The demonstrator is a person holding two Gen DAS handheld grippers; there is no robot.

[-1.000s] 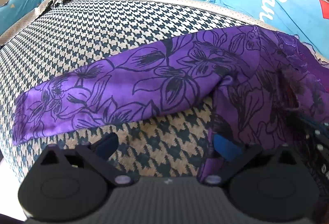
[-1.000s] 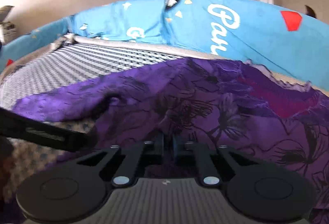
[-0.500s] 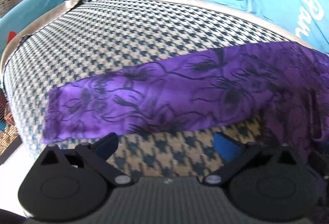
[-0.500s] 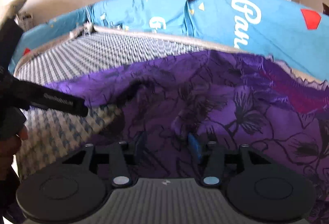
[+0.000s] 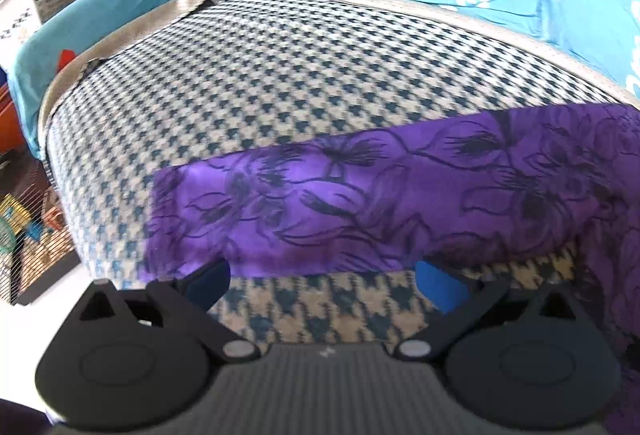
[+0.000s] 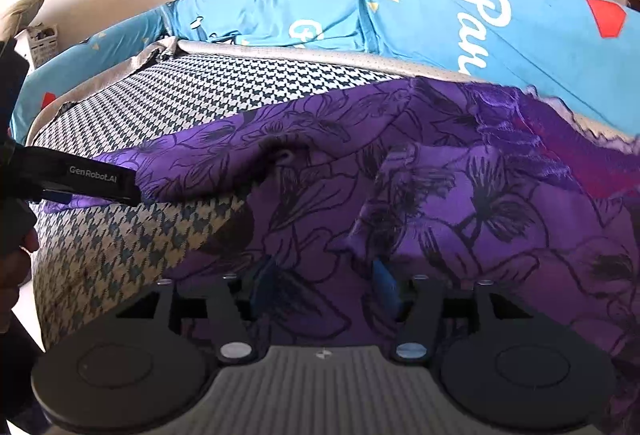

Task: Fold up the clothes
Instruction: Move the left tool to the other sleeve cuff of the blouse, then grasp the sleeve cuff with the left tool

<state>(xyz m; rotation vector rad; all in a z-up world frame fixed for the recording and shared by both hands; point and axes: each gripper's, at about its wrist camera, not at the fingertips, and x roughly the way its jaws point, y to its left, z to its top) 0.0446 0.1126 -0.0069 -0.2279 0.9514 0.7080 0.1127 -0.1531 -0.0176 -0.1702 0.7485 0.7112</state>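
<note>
Since a second ago the purple garment [image 5: 360, 211] is sitting further right in the left view, left gripper [image 5: 322, 281] fingers spread, gripping nothing; right gripper [image 6: 324, 285] jaws are opening over the cloth, whose right side is running out of frame
</note>
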